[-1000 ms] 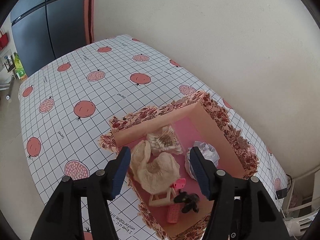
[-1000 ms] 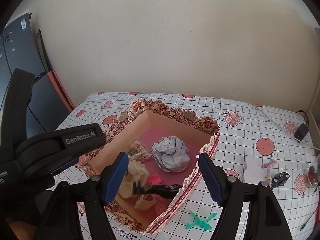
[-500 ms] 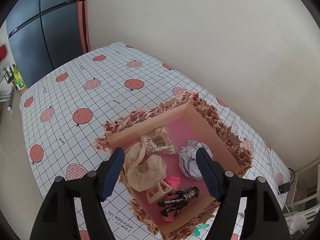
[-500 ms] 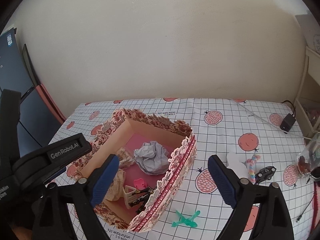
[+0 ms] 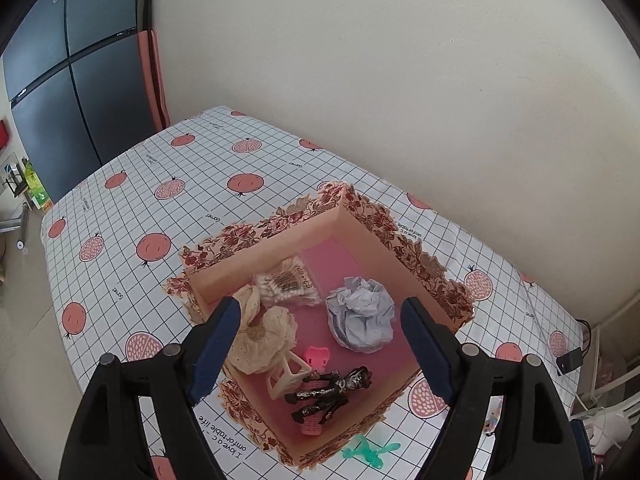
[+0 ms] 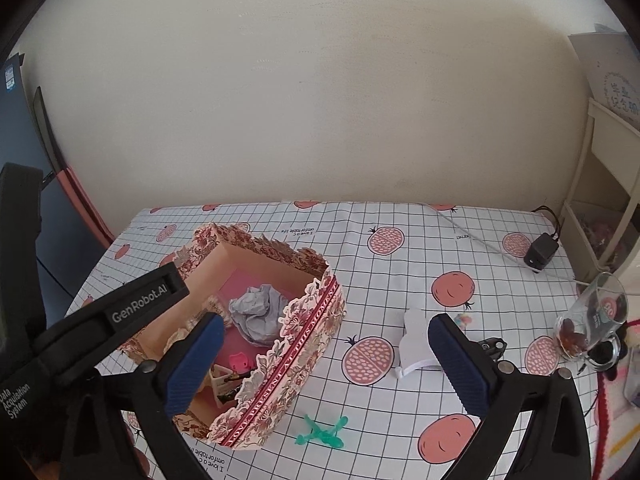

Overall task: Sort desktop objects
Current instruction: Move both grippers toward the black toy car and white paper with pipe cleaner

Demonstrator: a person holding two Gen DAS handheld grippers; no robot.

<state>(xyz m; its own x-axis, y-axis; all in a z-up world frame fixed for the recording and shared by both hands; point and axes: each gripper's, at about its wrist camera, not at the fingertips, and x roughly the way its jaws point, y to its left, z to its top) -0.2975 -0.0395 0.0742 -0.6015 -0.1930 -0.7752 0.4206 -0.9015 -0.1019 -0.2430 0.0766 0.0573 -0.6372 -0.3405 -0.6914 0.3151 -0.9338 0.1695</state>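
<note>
A floral cardboard box with a pink floor holds a crumpled grey paper ball, a pack of cotton swabs, a beige lace piece, a pink clip and a black figurine. My left gripper is open and empty, held above the box. My right gripper is open and empty above the box's right wall. A green plastic toy lies on the cloth beside the box. A white object lies to the right.
The table has a white grid cloth with pomegranate prints. A glass mug, a small black clip and a black power adapter sit at the right. A dark cabinet stands beyond the table's left end.
Both grippers have risen and drawn back from the box. The black figurine, seen at the left gripper's tips before, now lies in the box. The right view has swung rightward.
</note>
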